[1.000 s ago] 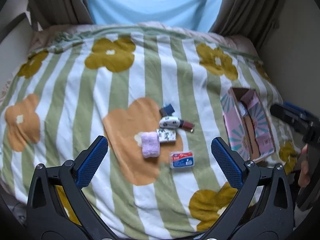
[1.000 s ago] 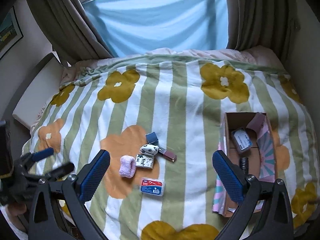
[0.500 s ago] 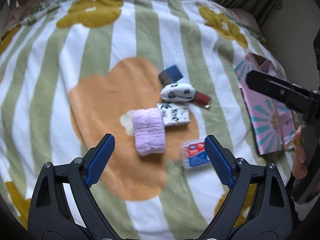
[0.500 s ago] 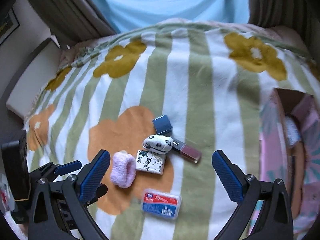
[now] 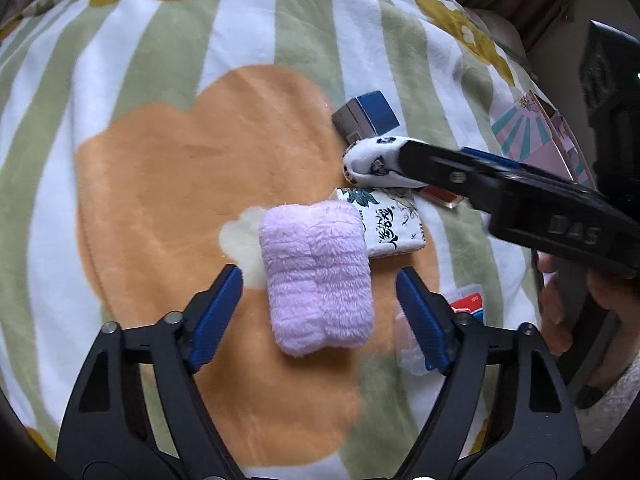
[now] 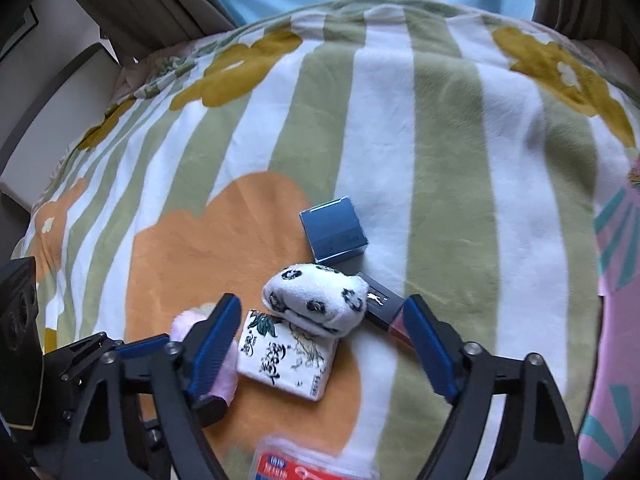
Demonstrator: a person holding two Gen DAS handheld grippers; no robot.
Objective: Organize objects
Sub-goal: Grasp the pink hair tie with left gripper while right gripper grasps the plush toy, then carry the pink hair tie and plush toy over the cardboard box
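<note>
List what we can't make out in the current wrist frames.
- Red tube: left wrist view, mostly hidden behind the right gripper; its label is unreadable.
- Red-and-blue packet: right wrist view, cut off by the bottom edge and blurred; in the left view, the left gripper covers it.
- Pink box: only a corner shows in either view; contents unseen.
- Purple towel: right wrist view, mostly behind a finger.

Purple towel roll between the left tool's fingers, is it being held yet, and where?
Not held. The left tool is open, its fingers either side of the purple towel roll without touching.
</note>
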